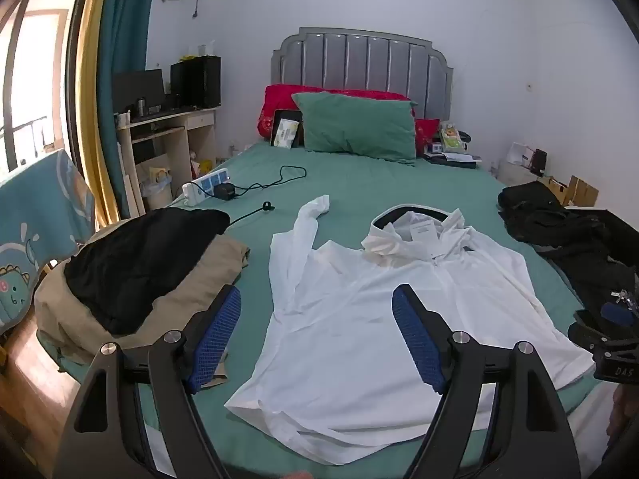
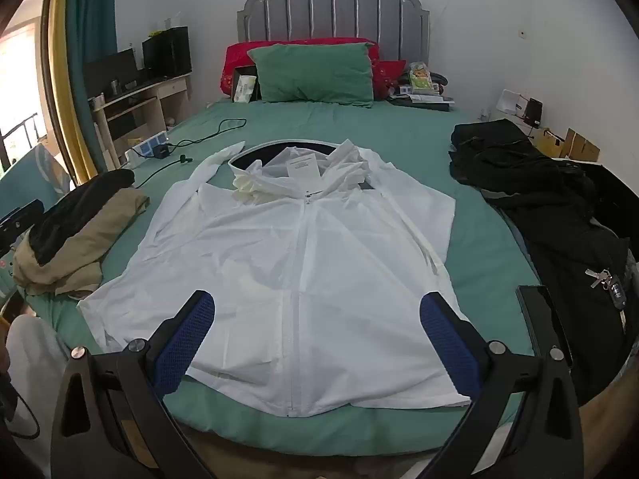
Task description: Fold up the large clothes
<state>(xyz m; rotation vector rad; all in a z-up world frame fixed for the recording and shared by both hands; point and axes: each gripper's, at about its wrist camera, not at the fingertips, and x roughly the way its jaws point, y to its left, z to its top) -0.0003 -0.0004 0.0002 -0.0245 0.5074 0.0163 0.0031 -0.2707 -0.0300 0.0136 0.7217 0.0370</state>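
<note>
Left wrist view: the left gripper (image 1: 317,335), jaws spread wide and empty, hangs above a white zip-front hooded jacket (image 1: 383,319) lying flat on the green-sheeted bed (image 1: 399,183), beside a tan-and-black clothes pile (image 1: 135,279).

Right wrist view: the right gripper (image 2: 317,339), equally agape, faces the jacket's (image 2: 303,259) hem; black garments (image 2: 539,191) lie right.

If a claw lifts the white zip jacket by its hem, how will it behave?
The white jacket looks thin, since folds show through it, so it would likely drape limply rather than hold shape. It seems light for its size. The smooth fabric may slide on the green sheet when pushed, bunching rather than moving whole. Both claws, left and right, are open above it.
</note>
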